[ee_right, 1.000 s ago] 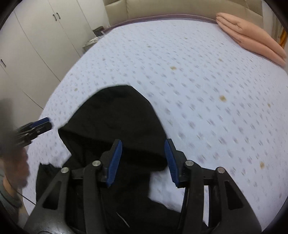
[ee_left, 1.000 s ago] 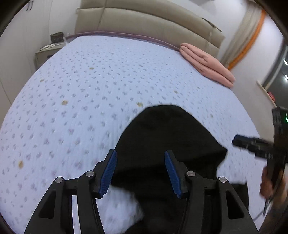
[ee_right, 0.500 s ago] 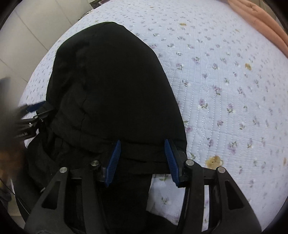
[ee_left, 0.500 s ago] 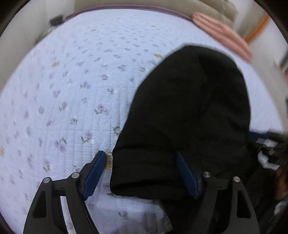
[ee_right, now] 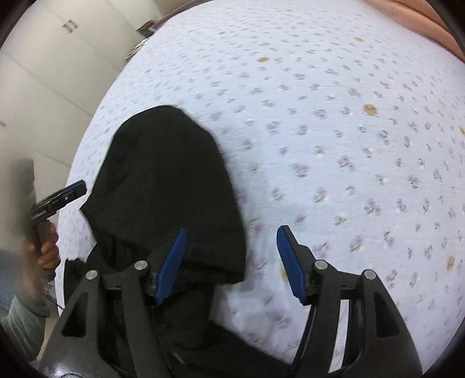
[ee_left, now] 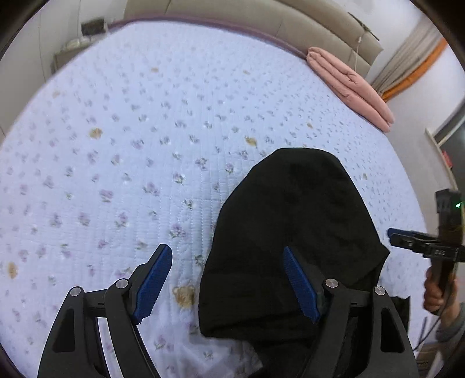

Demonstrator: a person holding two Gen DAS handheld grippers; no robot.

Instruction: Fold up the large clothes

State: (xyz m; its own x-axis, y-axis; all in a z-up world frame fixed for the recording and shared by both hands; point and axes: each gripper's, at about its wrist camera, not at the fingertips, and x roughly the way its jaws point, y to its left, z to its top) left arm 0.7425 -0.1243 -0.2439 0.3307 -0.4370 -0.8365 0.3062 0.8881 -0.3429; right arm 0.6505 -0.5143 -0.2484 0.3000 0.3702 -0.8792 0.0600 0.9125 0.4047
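A black garment (ee_left: 293,232) lies on the flowered bedspread (ee_left: 130,145), folded into a rounded flap. My left gripper (ee_left: 226,257) is open above its near left edge, with one blue pad over the cloth and the other over the bedspread. In the right wrist view the same garment (ee_right: 165,186) fills the left side. My right gripper (ee_right: 232,232) is open and its jaws are opening. The garment's right edge lies below and between them, untouched by the pads. Each gripper shows in the other's view: the right gripper (ee_left: 407,241), and the left gripper (ee_right: 64,194) in a person's hand.
A folded pink blanket (ee_left: 348,84) lies at the bed's far right by the beige headboard (ee_left: 261,26). A nightstand (ee_left: 75,49) stands at the far left corner, and white wardrobe doors (ee_right: 43,72) line the left wall. Bedspread stretches beyond the garment.
Both pairs of jaws stand wider than a second ago. The black flap, close under both cameras half a second ago, now lies flat and farther off.
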